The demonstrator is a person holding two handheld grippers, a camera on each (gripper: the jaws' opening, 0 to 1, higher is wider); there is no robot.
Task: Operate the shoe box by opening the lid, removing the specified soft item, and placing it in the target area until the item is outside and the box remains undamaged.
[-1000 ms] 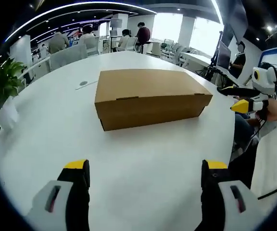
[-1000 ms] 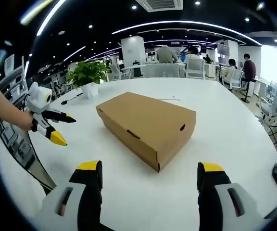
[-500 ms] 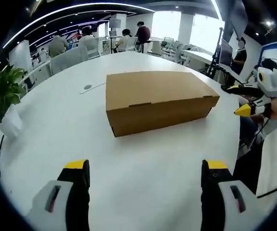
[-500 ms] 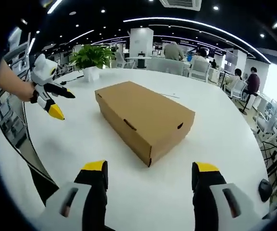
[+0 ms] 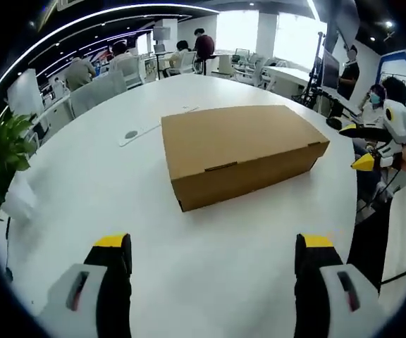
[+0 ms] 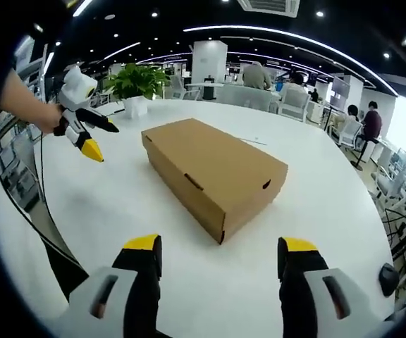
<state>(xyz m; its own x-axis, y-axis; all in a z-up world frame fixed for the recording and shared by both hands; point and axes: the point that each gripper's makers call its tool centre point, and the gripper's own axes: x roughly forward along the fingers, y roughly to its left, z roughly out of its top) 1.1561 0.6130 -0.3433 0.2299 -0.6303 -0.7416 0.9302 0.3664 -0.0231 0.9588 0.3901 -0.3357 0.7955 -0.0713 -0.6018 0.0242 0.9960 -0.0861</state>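
A brown cardboard shoe box (image 5: 242, 150) lies on the white round table (image 5: 104, 183) with its lid closed; it also sits mid-table in the right gripper view (image 6: 213, 172). My left gripper (image 5: 212, 282) is open, a short way in front of the box's long side, holding nothing. At the right edge of that view the right gripper (image 5: 379, 141) hovers beside the box's end, jaws parted. My right gripper (image 6: 216, 282) is open and empty, facing a box corner. The left gripper (image 6: 83, 130) appears at upper left, held by a hand, open.
A potted plant (image 6: 134, 84) stands at the table's far edge, seen also as leaves (image 5: 2, 151) on the left. A thin cable with a round puck (image 5: 131, 134) lies beyond the box. Office chairs and seated people fill the background. A dark mouse (image 6: 388, 278) rests at the right.
The left gripper view has drifted closer, so the box sits more to the right and lower. The right gripper's camera has shifted slightly, and the left gripper has risen toward the box.
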